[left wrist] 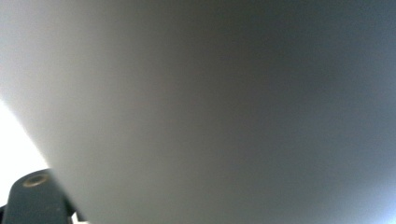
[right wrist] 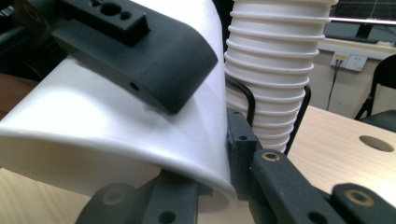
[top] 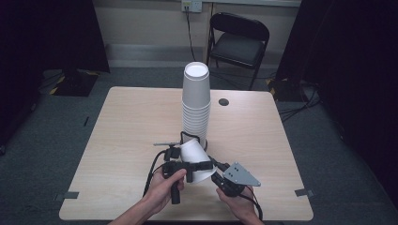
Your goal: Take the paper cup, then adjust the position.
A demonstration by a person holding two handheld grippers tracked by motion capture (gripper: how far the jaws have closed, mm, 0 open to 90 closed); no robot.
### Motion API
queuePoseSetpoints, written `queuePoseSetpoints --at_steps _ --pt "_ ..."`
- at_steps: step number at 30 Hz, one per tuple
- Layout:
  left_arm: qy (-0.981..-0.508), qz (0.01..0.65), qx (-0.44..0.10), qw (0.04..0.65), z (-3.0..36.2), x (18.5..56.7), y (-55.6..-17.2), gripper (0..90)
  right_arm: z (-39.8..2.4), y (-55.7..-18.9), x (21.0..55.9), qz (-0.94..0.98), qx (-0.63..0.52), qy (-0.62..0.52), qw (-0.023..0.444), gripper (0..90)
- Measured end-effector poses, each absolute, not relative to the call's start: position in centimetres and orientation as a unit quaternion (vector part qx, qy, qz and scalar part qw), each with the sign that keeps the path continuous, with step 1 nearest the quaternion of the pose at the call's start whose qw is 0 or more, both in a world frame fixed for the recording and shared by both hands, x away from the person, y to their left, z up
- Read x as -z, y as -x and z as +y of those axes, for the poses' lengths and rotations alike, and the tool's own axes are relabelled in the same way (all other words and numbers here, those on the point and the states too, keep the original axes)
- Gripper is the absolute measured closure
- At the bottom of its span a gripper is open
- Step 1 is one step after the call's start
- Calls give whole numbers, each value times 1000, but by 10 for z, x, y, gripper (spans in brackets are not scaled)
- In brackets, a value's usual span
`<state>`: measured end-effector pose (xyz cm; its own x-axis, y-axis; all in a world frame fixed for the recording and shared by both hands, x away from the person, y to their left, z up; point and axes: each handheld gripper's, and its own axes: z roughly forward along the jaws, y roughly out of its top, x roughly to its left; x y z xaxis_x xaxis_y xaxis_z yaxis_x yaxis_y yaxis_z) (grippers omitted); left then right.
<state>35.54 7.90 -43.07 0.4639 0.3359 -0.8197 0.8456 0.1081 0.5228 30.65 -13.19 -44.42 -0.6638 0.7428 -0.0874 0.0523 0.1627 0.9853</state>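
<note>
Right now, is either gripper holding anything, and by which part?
Both hold the loose white cup: right gripper pinches its rim; left gripper clamps across its side wall.

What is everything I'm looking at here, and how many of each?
Tall stack of white paper cups: one, white, upside down at the table's middle.
Single white paper cup: one, white, tilted in front of the stack, between both grippers.
Light wooden table: one, tan, with a round hole.
Black folding chair: one, by the far wall.
Wall socket: one, pale.
Left gripper: black, on the cup.
Right gripper: black, clamping the cup's rim.
</note>
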Motion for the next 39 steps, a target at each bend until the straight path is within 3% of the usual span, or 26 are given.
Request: queuePoseSetpoints --at_steps 23,30,39 --pt "-612 484 174 601 106 430 -379 82 -130 -306 444 720 -573 -284 269 864" --pt "-616 489 113 608 117 431 -385 156 -134 -307 445 741 -547 -301 246 863" --pt "-624 478 43 616 128 422 -386 155 -139 -308 444 750 -535 -313 230 863"
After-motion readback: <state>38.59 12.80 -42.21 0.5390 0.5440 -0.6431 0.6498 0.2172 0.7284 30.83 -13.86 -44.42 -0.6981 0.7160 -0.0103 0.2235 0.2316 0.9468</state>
